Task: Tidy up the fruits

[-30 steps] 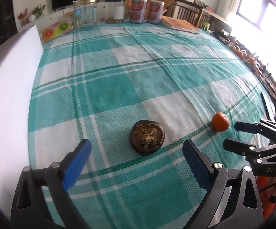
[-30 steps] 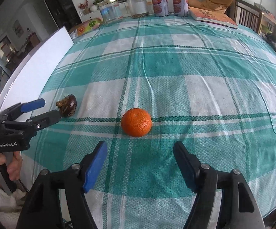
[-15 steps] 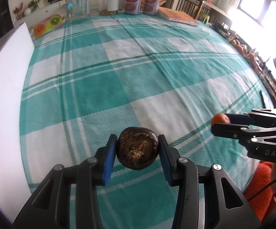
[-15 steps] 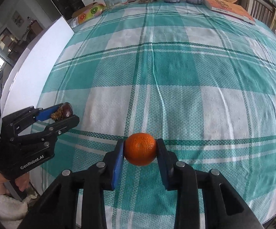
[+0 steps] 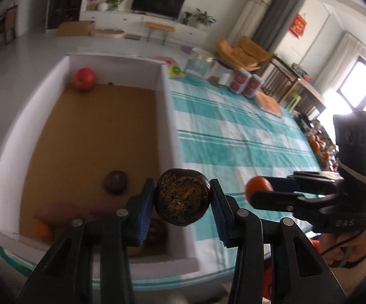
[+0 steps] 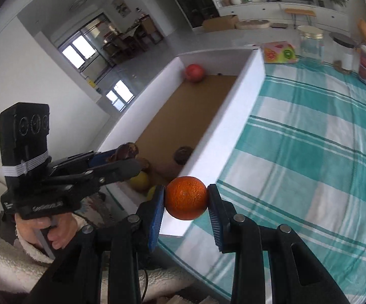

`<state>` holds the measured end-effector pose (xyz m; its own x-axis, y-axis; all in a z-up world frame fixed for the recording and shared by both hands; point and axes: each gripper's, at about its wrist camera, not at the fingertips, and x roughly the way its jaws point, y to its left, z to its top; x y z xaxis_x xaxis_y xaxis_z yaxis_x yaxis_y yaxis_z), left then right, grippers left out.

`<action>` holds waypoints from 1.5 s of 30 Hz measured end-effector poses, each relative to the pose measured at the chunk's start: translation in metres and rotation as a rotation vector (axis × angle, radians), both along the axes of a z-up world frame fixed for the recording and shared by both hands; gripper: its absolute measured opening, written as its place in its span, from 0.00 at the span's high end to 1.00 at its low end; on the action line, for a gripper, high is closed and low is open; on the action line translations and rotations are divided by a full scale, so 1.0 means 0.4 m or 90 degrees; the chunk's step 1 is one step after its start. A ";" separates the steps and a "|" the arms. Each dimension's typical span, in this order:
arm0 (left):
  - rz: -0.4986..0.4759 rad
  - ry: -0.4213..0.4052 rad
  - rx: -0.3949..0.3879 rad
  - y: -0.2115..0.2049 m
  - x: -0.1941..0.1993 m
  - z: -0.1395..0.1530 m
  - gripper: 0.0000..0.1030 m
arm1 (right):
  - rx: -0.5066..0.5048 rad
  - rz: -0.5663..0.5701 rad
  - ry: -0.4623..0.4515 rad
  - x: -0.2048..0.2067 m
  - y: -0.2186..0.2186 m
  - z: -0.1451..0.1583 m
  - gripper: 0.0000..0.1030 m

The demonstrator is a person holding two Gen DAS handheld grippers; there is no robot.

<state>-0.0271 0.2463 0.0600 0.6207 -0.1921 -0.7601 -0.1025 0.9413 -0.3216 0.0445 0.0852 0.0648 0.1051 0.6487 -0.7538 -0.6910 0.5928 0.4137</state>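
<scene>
While both grippers hang in the air above the near left part of the worktop (image 5: 233, 136), each one carries a fruit. The left gripper (image 5: 182, 202) has its blue jaws closed on a dark brown fruit (image 5: 182, 200) with a wrinkled, cracked skin; this fruit is lifted over the near right corner of the white box (image 5: 166, 116). The right gripper (image 6: 186, 198) has its jaws pressed on both sides of an orange (image 6: 186, 198), which is held near the box's right wall, above the checked green and white cloth (image 6: 309, 152).

From the right wrist view the left gripper (image 6: 122, 158) shows white letters on its body that seem to read "GenRobot.AI", but they are blurred. From the left wrist view the right gripper (image 5: 261, 190) carries the letters "DAS" on its black body.

The box stands along the left edge of the worktop and has a brown cardboard floor. Inside it a red apple (image 5: 83, 79) lies in the far left corner, a dark round fruit (image 5: 115, 181) lies nearer, toward the middle, and a sweet potato (image 5: 56, 211) with a small orange fruit (image 5: 42, 230) beside it lies in the near left corner. A yellow fruit (image 6: 140, 180) is at the near end.

At the far edge of the worktop stand two cans with red labels (image 5: 246, 83), their writing too small to read, a glass jar (image 6: 310, 44) and a book (image 5: 269, 103).
</scene>
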 end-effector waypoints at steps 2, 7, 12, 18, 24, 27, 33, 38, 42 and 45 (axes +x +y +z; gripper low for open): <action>0.043 0.035 0.024 0.067 0.019 -0.041 0.57 | -0.033 0.028 -0.008 -0.007 0.084 -0.017 0.67; 0.097 0.115 0.070 0.142 0.068 -0.157 0.55 | -0.111 0.065 0.008 -0.015 0.224 -0.102 0.66; 0.119 0.079 0.147 0.126 0.052 -0.137 0.18 | -0.119 0.041 -0.006 -0.003 0.250 -0.092 0.47; 0.211 -0.007 0.295 0.098 -0.010 -0.034 0.04 | -0.115 0.015 -0.080 -0.012 0.223 0.011 0.21; 0.237 -0.003 0.289 0.075 -0.046 -0.016 0.02 | -0.139 0.002 -0.128 -0.031 0.201 0.009 0.07; 0.253 0.041 0.278 0.080 -0.043 -0.041 0.02 | -0.173 -0.002 -0.150 -0.046 0.206 -0.012 0.05; 0.246 0.078 0.281 0.075 -0.048 -0.061 0.03 | -0.201 0.002 -0.149 -0.059 0.218 -0.022 0.04; 0.251 0.078 0.278 0.079 -0.072 -0.058 0.03 | -0.213 -0.003 -0.161 -0.069 0.231 -0.013 0.00; 0.258 0.079 0.278 0.087 -0.078 -0.062 0.03 | -0.225 -0.012 -0.165 -0.065 0.234 -0.018 0.00; 0.259 0.079 0.273 0.092 -0.081 -0.064 0.03 | -0.230 -0.016 -0.161 -0.062 0.234 -0.025 0.00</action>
